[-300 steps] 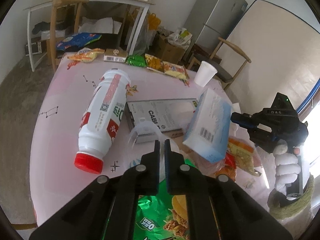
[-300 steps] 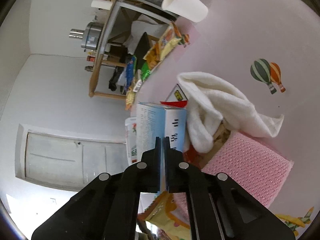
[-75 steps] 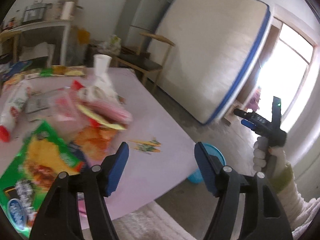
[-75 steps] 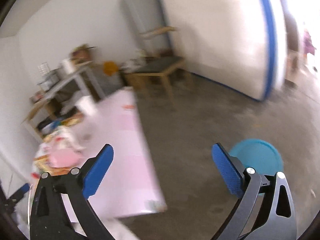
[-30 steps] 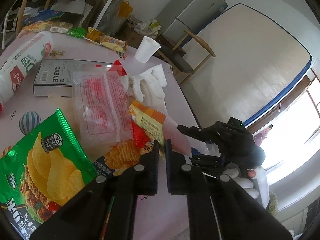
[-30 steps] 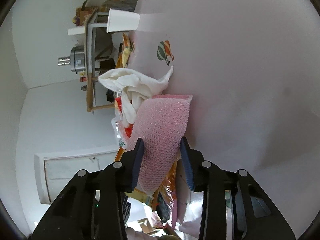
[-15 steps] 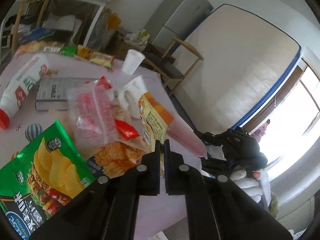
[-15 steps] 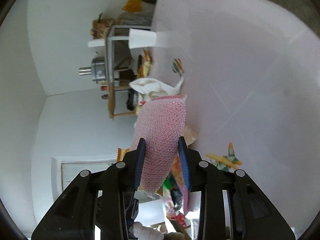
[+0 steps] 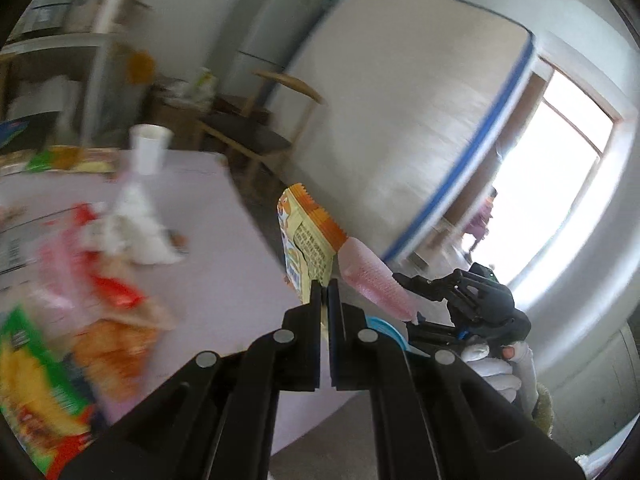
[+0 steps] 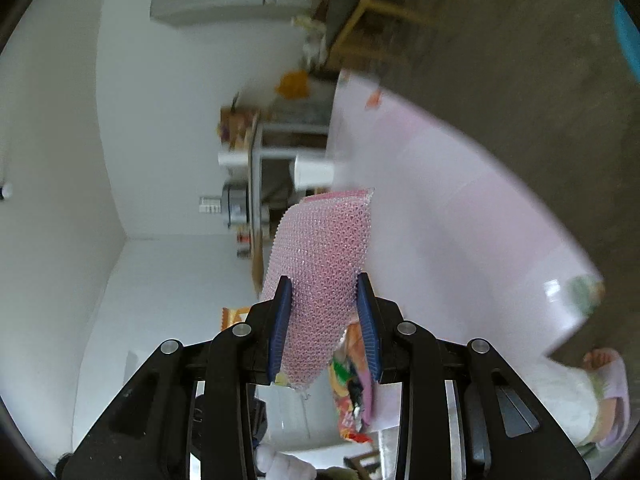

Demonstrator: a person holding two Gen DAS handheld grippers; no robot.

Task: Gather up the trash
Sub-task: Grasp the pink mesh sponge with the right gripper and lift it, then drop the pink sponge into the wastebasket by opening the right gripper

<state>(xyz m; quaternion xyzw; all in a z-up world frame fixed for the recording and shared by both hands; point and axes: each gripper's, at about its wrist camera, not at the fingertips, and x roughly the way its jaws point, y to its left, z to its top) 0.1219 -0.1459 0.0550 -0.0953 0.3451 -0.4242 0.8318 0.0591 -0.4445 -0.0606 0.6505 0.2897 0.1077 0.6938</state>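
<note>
**Both grippers loaded with trash, clear of the table**

Left wrist view: The left gripper [image 9: 325, 292] has its jaws closed on the lower edge of an orange-and-yellow snack wrapper [image 9: 306, 240], which stands upright above the fingertips and off the pink table [image 9: 224, 264]. To the right, the right gripper [image 9: 416, 300], held by a white-gloved hand [image 9: 494, 372], carries a pink foam net sleeve [image 9: 372, 280] pointing up and left, close beside the wrapper. A sliver of a blue bin [image 9: 384, 326] shows just behind the left gripper's fingers. On the table, blurred, lie a green chip bag [image 9: 36, 392], other wrappers, a white cloth [image 9: 140, 236] and a white paper cup [image 9: 149, 152].

Right wrist view: The picture is rolled sideways. The right gripper [image 10: 325, 300] clamps the pink foam net sleeve [image 10: 324, 268] between its blue pads [image 10: 282, 320]; the jaws stand partly apart, pressing both sides of the sleeve. The sleeve projects forward past the fingertips, in the air beside the pink table [image 10: 460, 248].
</note>
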